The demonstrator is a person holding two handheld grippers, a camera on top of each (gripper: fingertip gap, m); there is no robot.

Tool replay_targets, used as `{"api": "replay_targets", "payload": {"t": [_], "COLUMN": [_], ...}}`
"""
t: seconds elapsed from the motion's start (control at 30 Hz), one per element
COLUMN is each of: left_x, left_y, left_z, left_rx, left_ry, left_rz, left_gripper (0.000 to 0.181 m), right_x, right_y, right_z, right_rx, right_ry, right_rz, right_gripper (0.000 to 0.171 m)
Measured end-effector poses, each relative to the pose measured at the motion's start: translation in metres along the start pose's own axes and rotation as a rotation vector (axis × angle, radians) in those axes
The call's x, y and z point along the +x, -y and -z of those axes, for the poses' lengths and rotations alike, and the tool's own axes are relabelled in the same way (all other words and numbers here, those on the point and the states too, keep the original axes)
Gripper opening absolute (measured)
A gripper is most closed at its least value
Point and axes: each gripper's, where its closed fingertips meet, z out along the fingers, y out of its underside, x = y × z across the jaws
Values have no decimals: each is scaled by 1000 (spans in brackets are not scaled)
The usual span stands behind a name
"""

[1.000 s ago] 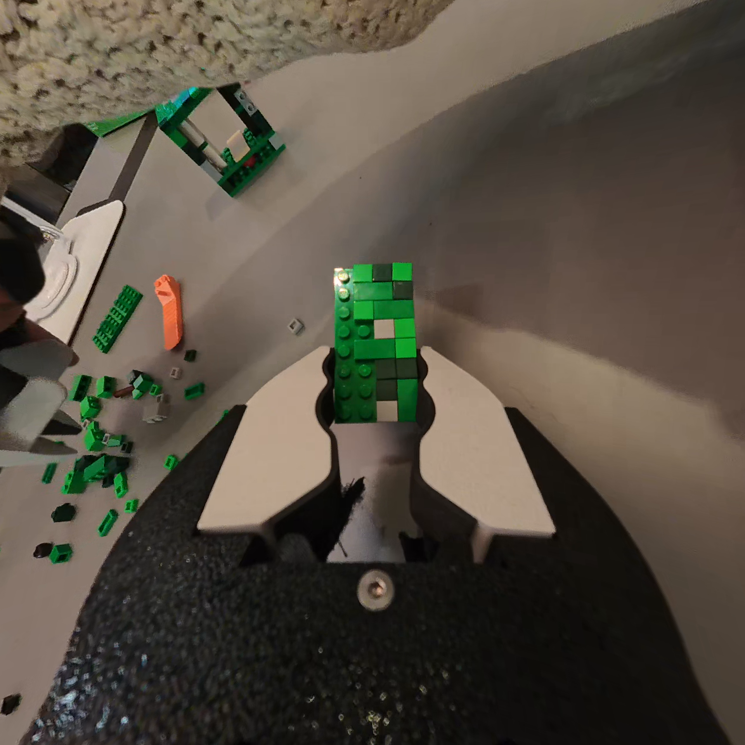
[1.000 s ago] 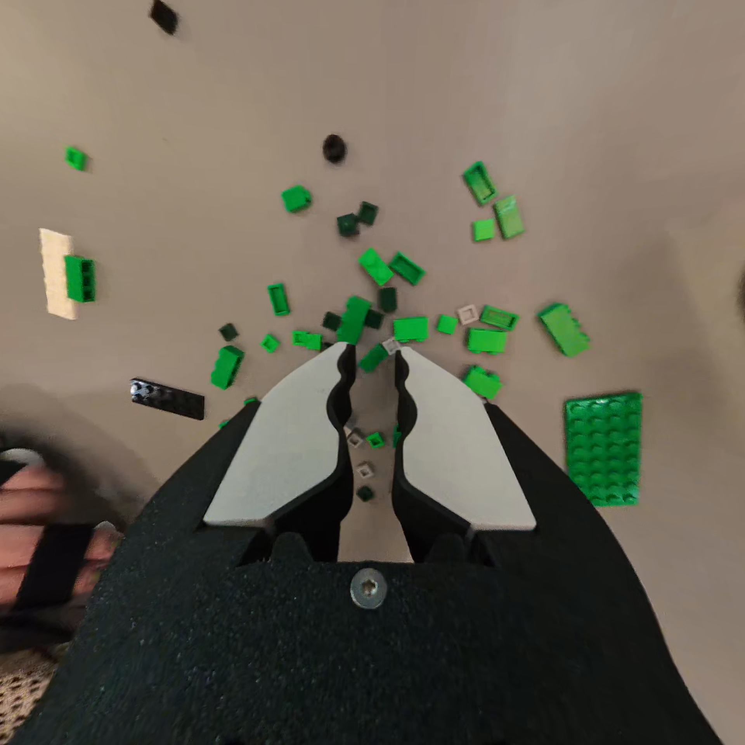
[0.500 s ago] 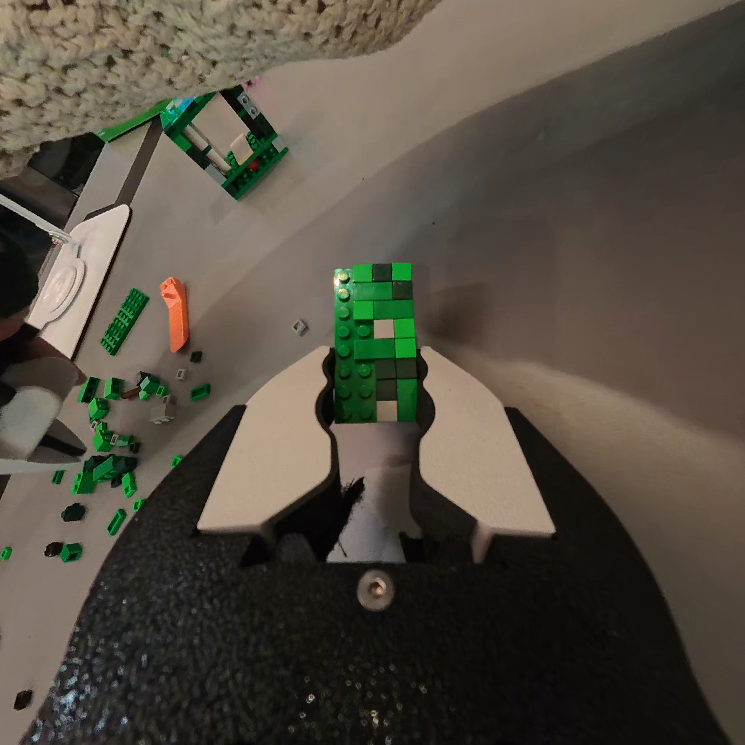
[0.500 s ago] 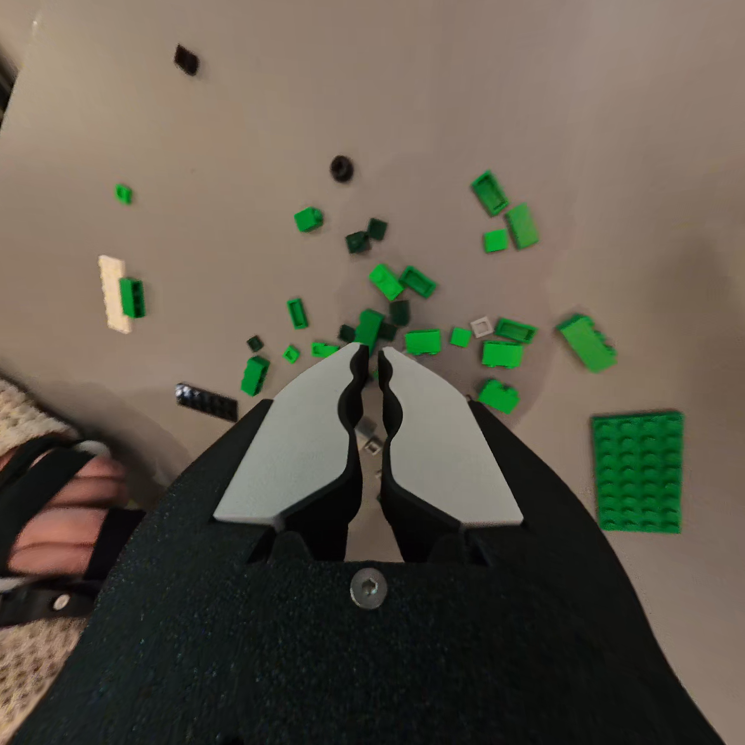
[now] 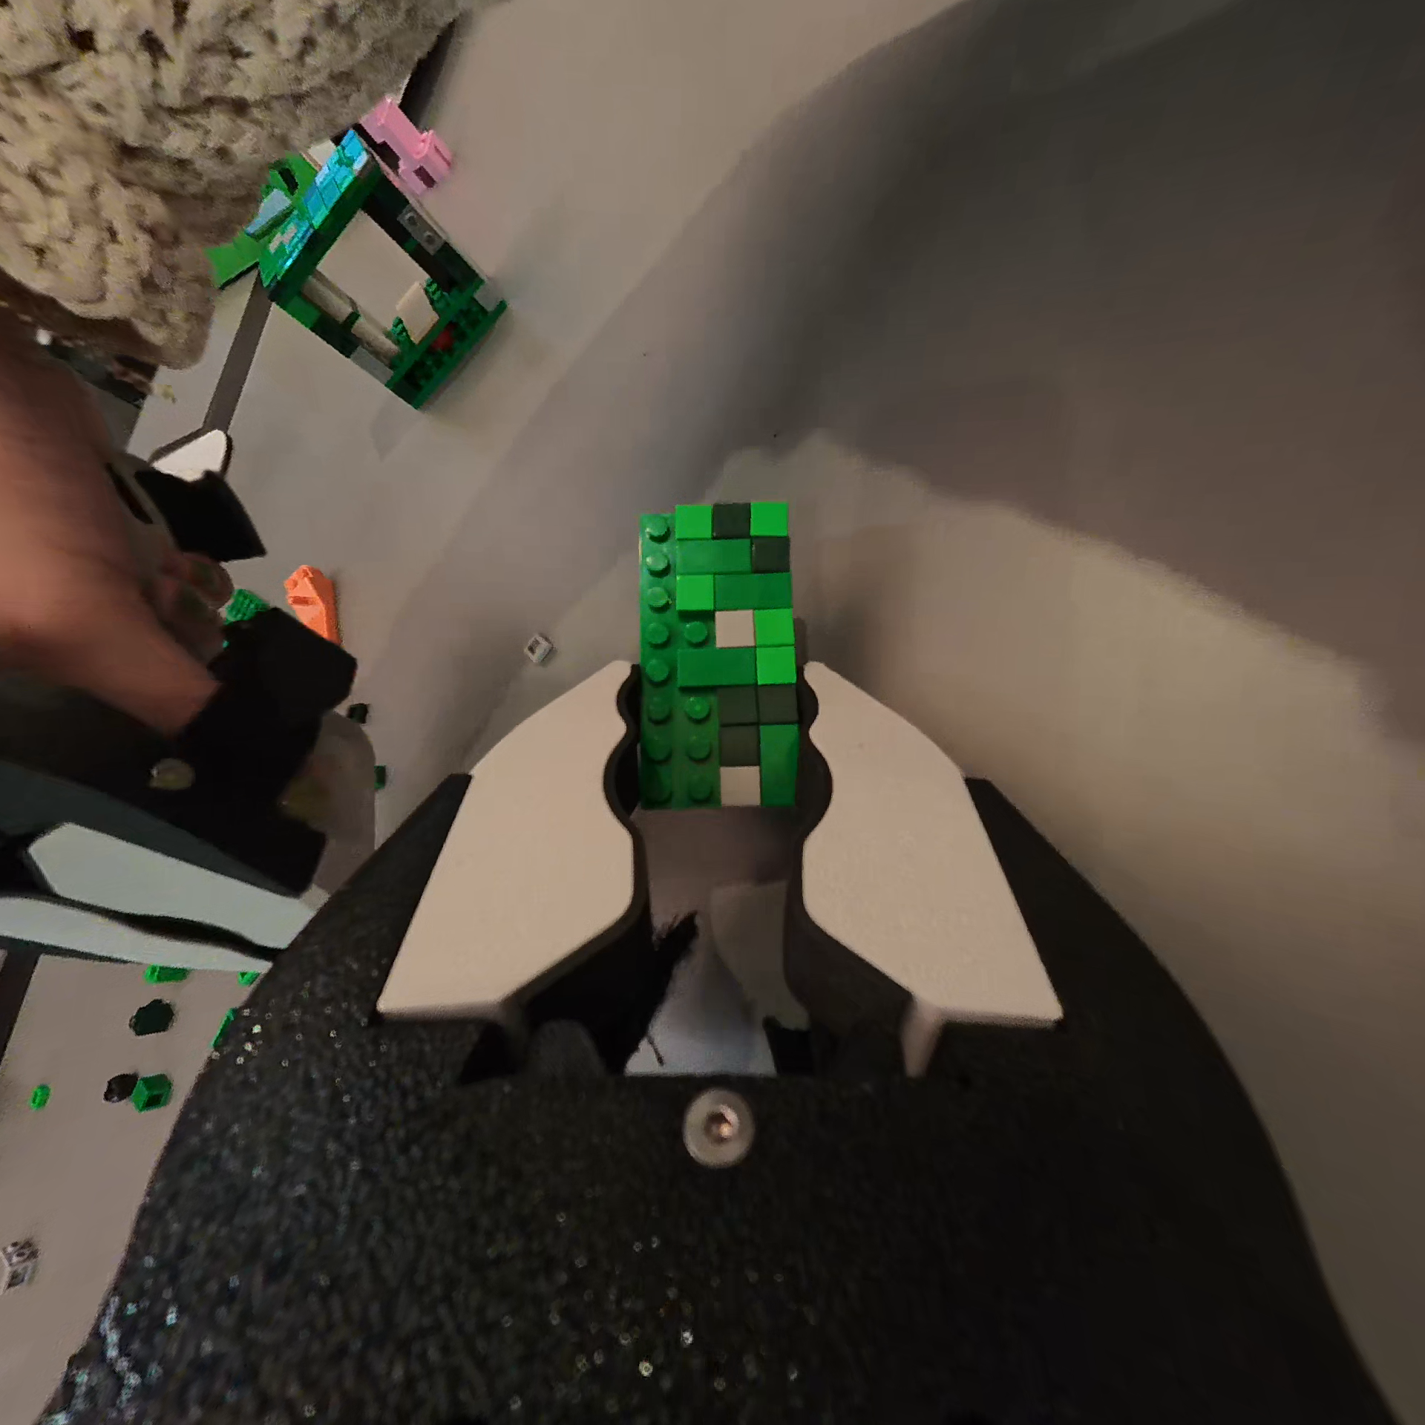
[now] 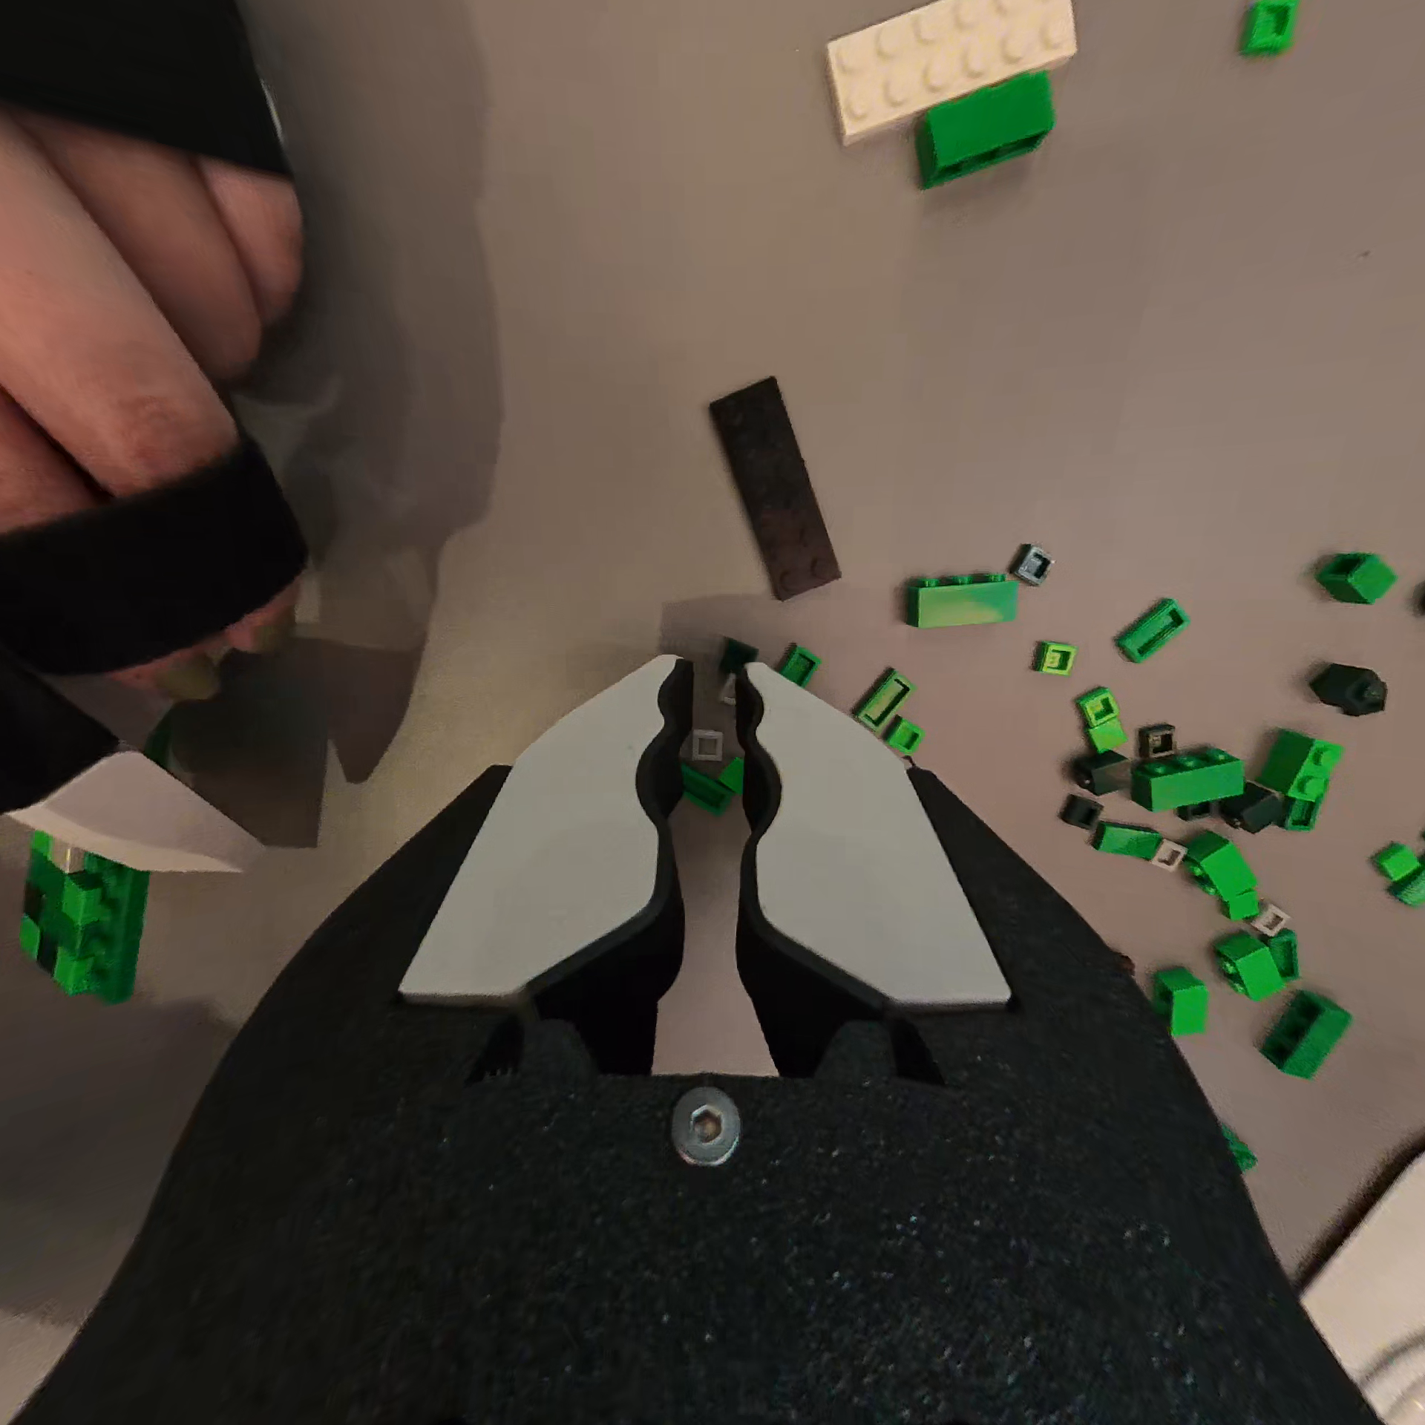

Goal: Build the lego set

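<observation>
Between the pads of the left gripper (image 5: 721, 732), a green brick panel (image 5: 717, 655) is pinched by its lower end, studs bare along its left column and tiles of light green, dark green and white over the rest. Compared with half a second ago, the right gripper (image 6: 713, 678) has been swung across the loose pile, so that the black plate (image 6: 773, 487) and the white plate (image 6: 952, 65) now lie ahead of it rather than far to its left. Its jaws are nearly pressed together, a narrow gap left between them, and nothing is seen held; small grey tiles (image 6: 706, 745) lie on the table below the gap. In the left wrist view the right gripper (image 5: 154, 887) is now seen much closer to the held panel. A pick seems to be sought, not yet made.

Open grey table (image 5: 1079, 385) is left to the right of the panel. The partly built green frame (image 5: 378, 293) stands well apart, near the far edge. Loose green bricks (image 6: 1187, 783) crowd the right gripper's right side.
</observation>
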Motion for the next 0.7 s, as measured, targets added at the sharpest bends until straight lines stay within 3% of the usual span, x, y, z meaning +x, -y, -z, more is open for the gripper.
{"api": "replay_targets", "payload": {"t": [0.7], "left_x": [0], "left_y": [-2], "left_z": [0], "left_rx": [-8], "left_ry": [-4], "left_rz": [-6], "left_gripper": [37], "right_x": [7], "right_y": [-1], "right_z": [-7], "right_rx": [-7], "right_ry": [-21], "right_rz": [55], "right_gripper": [8]}}
